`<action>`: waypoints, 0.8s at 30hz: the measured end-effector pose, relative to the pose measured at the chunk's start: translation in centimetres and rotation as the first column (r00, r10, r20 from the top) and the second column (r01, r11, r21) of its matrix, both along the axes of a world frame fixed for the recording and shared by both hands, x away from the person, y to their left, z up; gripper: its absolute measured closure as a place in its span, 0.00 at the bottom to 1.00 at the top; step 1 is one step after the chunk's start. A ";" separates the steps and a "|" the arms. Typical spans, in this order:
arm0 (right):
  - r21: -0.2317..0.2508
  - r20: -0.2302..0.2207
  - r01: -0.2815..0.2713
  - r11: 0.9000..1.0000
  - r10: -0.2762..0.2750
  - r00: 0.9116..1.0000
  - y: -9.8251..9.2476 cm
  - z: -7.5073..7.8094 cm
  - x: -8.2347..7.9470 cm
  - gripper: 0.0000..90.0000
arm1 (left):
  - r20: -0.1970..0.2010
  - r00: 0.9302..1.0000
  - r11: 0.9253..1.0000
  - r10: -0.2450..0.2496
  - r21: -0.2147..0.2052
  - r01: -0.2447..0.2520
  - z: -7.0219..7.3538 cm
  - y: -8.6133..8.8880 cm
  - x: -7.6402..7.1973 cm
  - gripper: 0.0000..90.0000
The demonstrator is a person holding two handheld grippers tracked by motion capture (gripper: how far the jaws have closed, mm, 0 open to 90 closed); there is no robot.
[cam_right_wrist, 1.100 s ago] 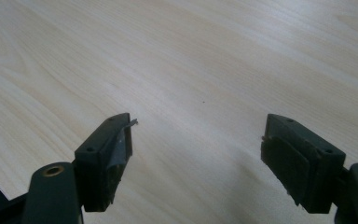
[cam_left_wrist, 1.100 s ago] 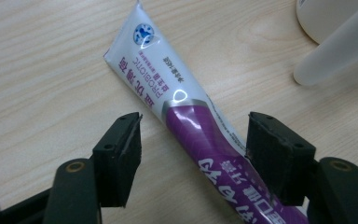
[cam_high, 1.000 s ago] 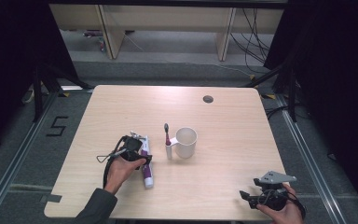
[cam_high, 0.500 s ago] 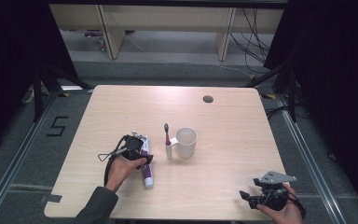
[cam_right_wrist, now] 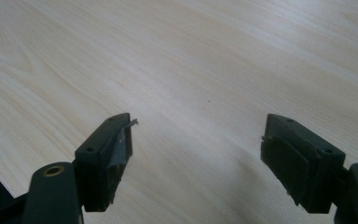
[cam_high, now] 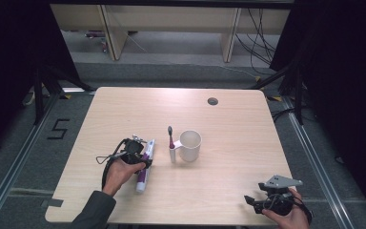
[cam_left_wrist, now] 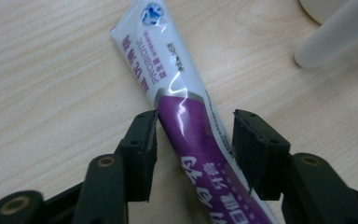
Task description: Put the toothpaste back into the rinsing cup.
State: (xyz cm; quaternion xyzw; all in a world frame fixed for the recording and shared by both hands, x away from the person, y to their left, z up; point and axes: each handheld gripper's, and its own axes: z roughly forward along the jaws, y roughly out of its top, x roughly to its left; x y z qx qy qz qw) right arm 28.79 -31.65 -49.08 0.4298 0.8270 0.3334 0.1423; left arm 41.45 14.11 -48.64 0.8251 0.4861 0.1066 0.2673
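High view, left side: the left tongs (cam_high: 138,153) sit over the toothpaste tube (cam_high: 143,168), which lies flat on the wooden surface (cam_high: 228,119), in its left half and nearer the person's edge than the far one.
High view, neighbours: a white mug (cam_high: 189,145) stands just right of the tube, around the middle of the surface, with a toothbrush (cam_high: 171,141) standing upright in a little holder on the mug's left side. Both are close to the tube, not touching it as far as I can see.
High view, right side: the right tongs (cam_high: 251,201) hang out by the near right corner, well apart from everything else. There's a small round hole (cam_high: 213,101) near the far edge.
Left gripper view: this one gives the close-up you don't get from above. The jaws have just been closing with the tube (cam_left_wrist: 186,112) between them; one pad looks about on the purple part, the other has a sliver of gap, so not clamped yet. A blurry white shape (cam_left_wrist: 335,35) sits top right, can't say for sure what it is.
Right gripper view: jaws wide apart, with bare wood (cam_right_wrist: 191,60) between them.
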 end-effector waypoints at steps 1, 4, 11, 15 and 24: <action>-0.002 0.002 -0.004 1.000 0.004 1.000 0.0 0.0 0.0 0.28 | -0.032 0.999 1.000 -0.014 0.000 0.014 0.1 0.3 0.0 0.60; 0.005 -0.011 0.003 1.000 -0.003 1.000 0.1 0.0 -0.1 0.28 | -0.041 0.999 1.000 -0.026 -0.005 0.026 0.0 0.5 -0.2 0.64; -0.002 0.007 -0.005 1.000 0.005 1.000 0.0 0.0 0.1 0.29 | -0.053 0.997 0.997 -0.058 0.052 0.061 -0.1 0.9 -0.7 0.67; 0.002 -0.007 0.000 1.000 0.000 1.000 0.1 0.0 -0.1 0.29 | -0.030 0.995 0.995 -0.093 0.045 0.095 0.5 1.1 -1.1 0.83; 0.006 -0.007 -0.003 1.000 0.003 1.000 0.1 0.0 0.0 0.29 | -0.060 0.989 0.981 -0.135 0.132 0.142 0.7 0.4 -1.0 0.84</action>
